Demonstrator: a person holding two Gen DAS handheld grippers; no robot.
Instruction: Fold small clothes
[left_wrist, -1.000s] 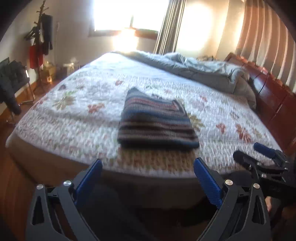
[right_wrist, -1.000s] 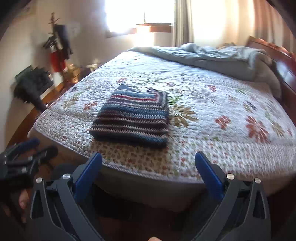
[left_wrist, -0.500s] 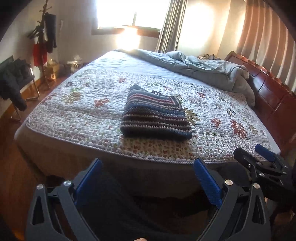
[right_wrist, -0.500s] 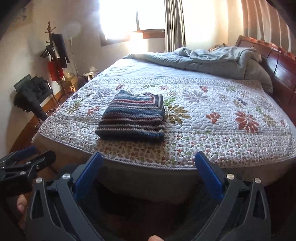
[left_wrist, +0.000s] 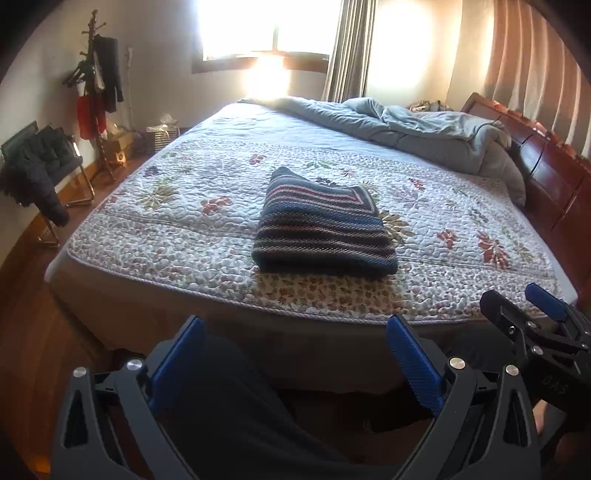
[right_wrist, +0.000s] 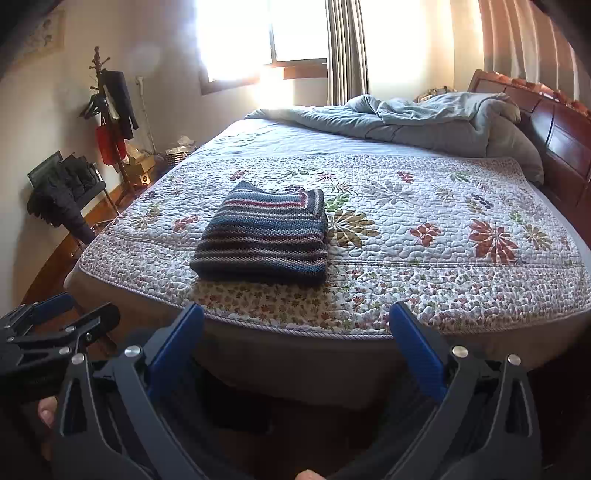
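Sweater (left_wrist: 325, 229) lay folded on the quilt (left_wrist: 461, 229) near the bed's foot edge, at 12 o'clock from both tools | left tongs (left_wrist: 295, 354) gaped wide, empty, short of the bed | right tongs (right_wrist: 295, 347) likewise wide, empty

Bedroom: sunlit window (left_wrist: 258, 29), coat rack (left_wrist: 98, 92) by wall, wood headboard (right_wrist: 554, 129) rt, wood floor (left_wrist: 26, 314)
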